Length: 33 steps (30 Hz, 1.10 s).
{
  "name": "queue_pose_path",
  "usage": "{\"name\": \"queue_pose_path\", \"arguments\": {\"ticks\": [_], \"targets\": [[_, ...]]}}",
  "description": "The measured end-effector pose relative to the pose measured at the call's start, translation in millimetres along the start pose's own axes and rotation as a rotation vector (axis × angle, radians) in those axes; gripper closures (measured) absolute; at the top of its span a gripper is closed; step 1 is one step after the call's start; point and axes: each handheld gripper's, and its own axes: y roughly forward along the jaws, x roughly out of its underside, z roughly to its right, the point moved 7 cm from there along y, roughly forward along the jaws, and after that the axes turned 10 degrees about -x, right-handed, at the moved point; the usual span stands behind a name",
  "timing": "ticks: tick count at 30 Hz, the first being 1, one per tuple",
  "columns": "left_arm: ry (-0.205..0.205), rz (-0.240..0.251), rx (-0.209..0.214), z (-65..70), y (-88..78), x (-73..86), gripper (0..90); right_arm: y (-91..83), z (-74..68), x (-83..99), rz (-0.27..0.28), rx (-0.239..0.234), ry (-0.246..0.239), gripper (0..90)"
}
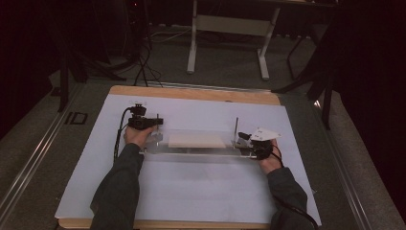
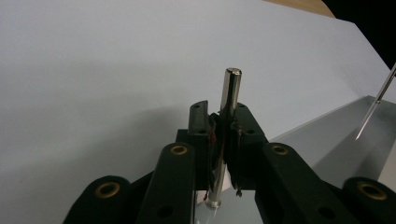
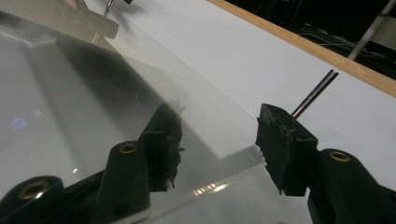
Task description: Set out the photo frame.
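Left tool [image 2: 223, 140] clamps an upright steel pin [image 2: 229, 100] at one end of the clear plate [image 3: 60, 107]; right tool [image 3: 217, 147] gapes astride the plate's opposite edge, presumably steadying it.
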Motion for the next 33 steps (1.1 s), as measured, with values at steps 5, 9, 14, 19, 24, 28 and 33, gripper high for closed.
{"name": "queue_pose_path", "arguments": {"ticks": [5, 9, 14, 19, 24, 28, 33], "targets": [[0.024, 0.028, 0.006, -3.8, -6.6, 3.3, 73.9, 0.0, 0.7, -0.8, 0.004, -0.003, 0.008, 48.2], [0.057, 0.064, 0.005, -6.7, -16.5, 5.6, 68.1, 0.0, 0.7, -0.9, 0.002, -0.004, 0.012, 48.2], [0.13, 0.113, 0.009, -3.8, -31.1, 9.4, 64.6, 0.0, 1.7, -2.2, 0.001, -0.007, 0.022, 48.2], [0.196, 0.149, -0.016, -0.7, -45.2, 12.0, 60.3, -0.1, 2.8, -3.8, -0.002, -0.009, 0.034, 48.2], [0.212, 0.197, 0.004, 1.5, -60.7, 14.5, 59.4, -0.2, 4.2, -5.9, -0.001, -0.012, 0.048, 48.2], [0.247, 0.212, -0.001, 2.6, -67.9, 21.2, 57.7, -0.3, 5.2, -7.8, -0.003, -0.012, 0.059, 48.2], [0.249, 0.241, 0.0, 0.7, -76.5, 25.9, 56.9, -0.4, 6.3, -9.1, -0.013, -0.017, 0.065, 48.2]]}}
